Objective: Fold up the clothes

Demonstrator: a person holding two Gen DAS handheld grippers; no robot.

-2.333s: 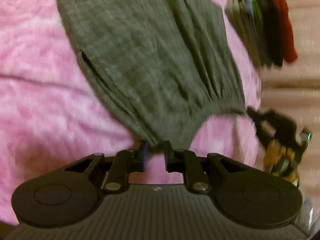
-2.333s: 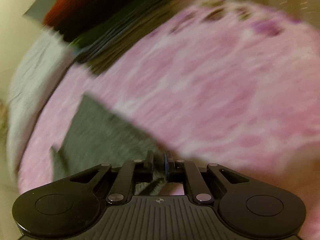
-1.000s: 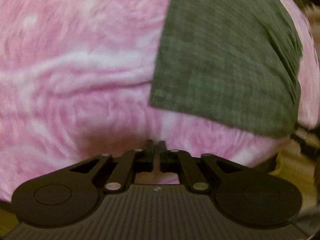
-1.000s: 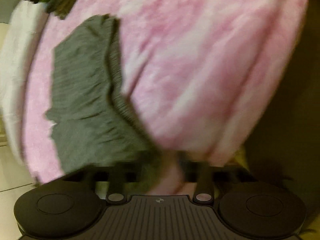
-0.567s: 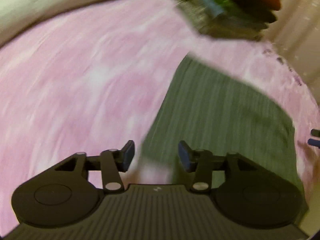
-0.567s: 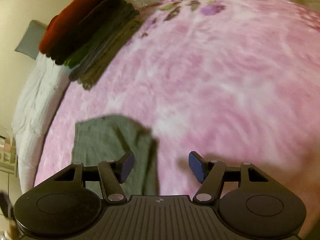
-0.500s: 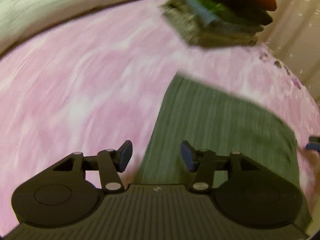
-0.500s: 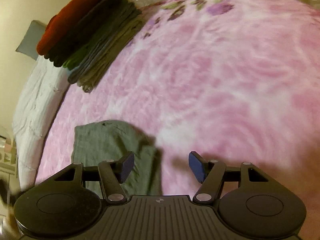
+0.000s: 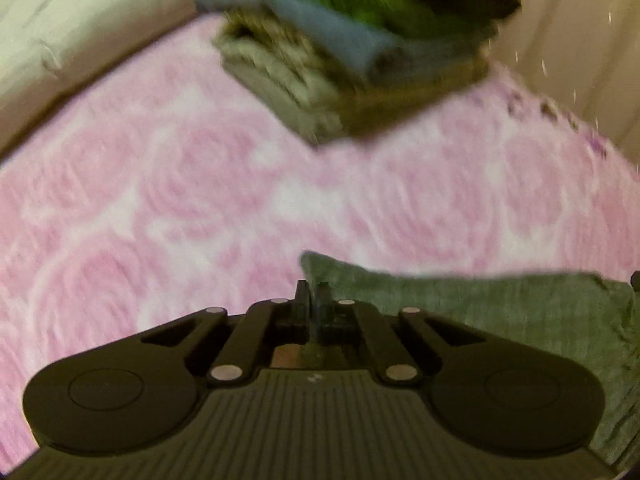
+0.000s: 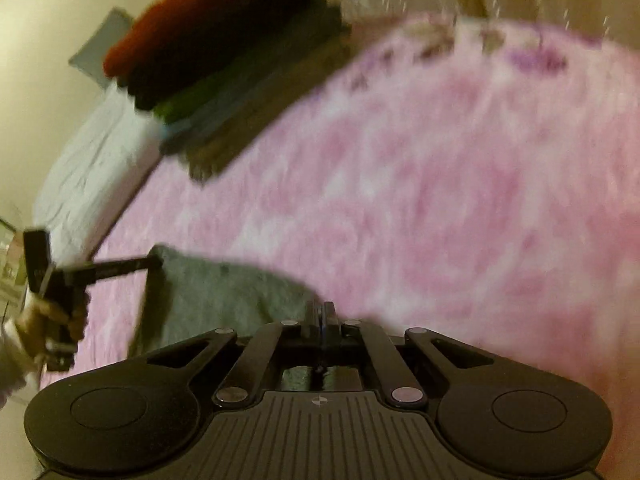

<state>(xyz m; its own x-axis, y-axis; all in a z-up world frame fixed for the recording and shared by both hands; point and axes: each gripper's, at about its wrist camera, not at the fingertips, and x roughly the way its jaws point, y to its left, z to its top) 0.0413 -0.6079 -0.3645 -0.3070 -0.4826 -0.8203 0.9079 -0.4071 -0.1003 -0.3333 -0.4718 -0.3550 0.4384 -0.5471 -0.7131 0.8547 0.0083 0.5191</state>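
Observation:
A folded grey-green garment (image 9: 500,308) lies on the pink blanket (image 9: 160,208). My left gripper (image 9: 313,292) is shut on its near left corner. In the right wrist view the same garment (image 10: 224,296) stretches to the left, and my right gripper (image 10: 322,312) is shut on its right corner. The left gripper (image 10: 154,262) shows there at the far left, pinching the other corner. The garment's edge looks lifted slightly off the blanket between the two grippers.
A stack of folded clothes (image 9: 360,48) in grey, blue, green, black and red sits at the far side of the blanket, also in the right wrist view (image 10: 224,64). A white pillow (image 10: 96,168) lies left of it. A curtain (image 9: 580,40) hangs behind.
Both grippers were open over the garment half a second ago and have since shut on its two corners. Both views have moved closer to the stack.

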